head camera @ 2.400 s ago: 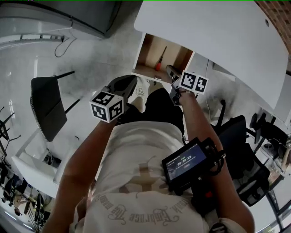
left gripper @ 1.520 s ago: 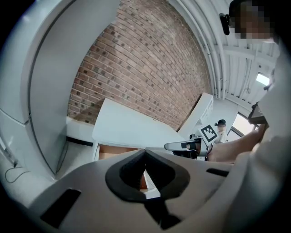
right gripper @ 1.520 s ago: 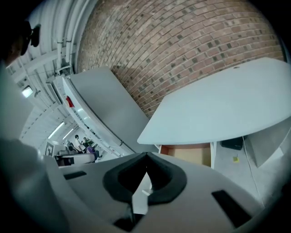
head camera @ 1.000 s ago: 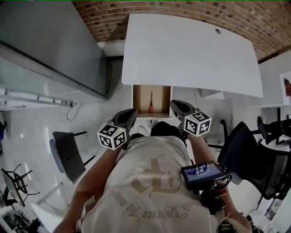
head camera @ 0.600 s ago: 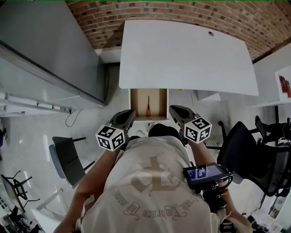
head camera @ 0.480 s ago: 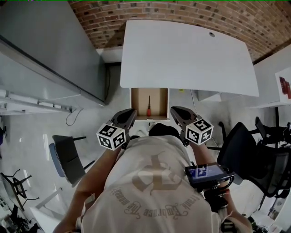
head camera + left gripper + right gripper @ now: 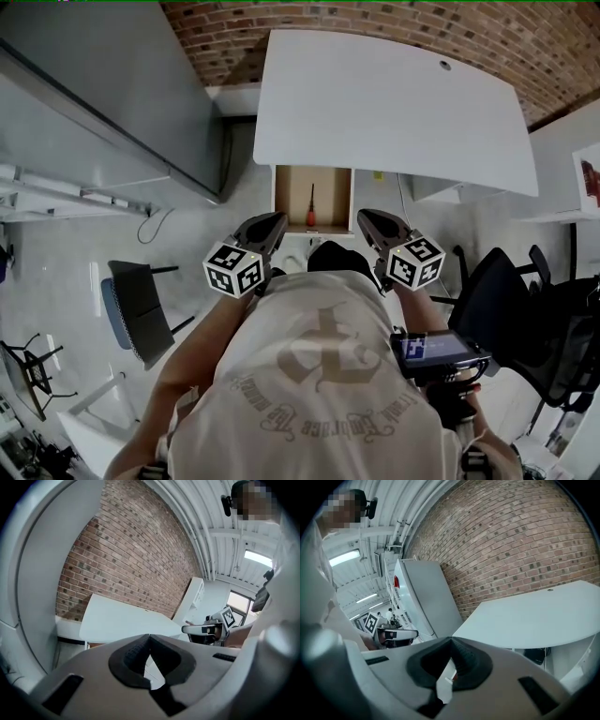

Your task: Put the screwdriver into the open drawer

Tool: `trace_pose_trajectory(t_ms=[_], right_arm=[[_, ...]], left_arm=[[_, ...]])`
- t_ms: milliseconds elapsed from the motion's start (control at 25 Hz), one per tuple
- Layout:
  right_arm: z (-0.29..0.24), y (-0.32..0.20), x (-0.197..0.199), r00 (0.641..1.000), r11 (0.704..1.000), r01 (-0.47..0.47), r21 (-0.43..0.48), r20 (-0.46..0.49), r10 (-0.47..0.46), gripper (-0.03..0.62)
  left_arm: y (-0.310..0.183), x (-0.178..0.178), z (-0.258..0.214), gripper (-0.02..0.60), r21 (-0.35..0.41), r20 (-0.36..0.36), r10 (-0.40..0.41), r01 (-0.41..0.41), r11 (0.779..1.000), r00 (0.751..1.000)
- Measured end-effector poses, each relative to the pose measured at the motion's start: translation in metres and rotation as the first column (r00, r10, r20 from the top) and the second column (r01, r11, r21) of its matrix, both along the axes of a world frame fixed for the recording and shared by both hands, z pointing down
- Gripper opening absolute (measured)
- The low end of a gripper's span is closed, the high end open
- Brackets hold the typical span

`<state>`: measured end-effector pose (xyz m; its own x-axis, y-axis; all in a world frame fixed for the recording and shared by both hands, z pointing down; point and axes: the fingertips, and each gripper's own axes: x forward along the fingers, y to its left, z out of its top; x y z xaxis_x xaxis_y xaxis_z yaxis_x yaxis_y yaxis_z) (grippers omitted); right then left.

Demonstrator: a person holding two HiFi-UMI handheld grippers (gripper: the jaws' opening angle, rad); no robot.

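The screwdriver (image 7: 310, 205), with a dark shaft and a red handle, lies inside the open wooden drawer (image 7: 328, 184) under the white desk (image 7: 394, 103). Both grippers are held in front of the person's body, short of the drawer's front edge. My left gripper (image 7: 274, 221) is below the drawer's left corner and my right gripper (image 7: 366, 218) below its right corner. In the left gripper view the left gripper (image 7: 150, 635) is shut with nothing in it. The right gripper (image 7: 451, 639) is likewise shut and empty in its own view. Neither touches the screwdriver.
A brick wall (image 7: 394, 23) runs behind the desk. A grey cabinet (image 7: 112, 94) stands to the left and a black chair (image 7: 139, 305) on the floor at the left. An office chair (image 7: 497, 300) is at the right. A small screen (image 7: 433, 347) hangs at the person's waist.
Since the earliest frame the head view has pulled back and up from the drawer. Both grippers stay shut in front of the body, the right one slightly higher. The screwdriver stays in the drawer.
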<state>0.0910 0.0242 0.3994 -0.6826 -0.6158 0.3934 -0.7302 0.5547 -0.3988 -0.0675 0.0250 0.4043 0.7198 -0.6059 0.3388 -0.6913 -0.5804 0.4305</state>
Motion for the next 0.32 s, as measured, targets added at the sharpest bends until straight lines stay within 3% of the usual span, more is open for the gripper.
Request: trace_pose_trajectory(t_ms=[320], right_arm=[[0.015,0.004,-0.007,0.998,0.998,-0.053,-0.045,0.022,0.054,0.021]], left_arm=[[0.01,-0.011,0.009,0.02,-0.017,-0.001,-0.007,0.007,1.0,1.0]])
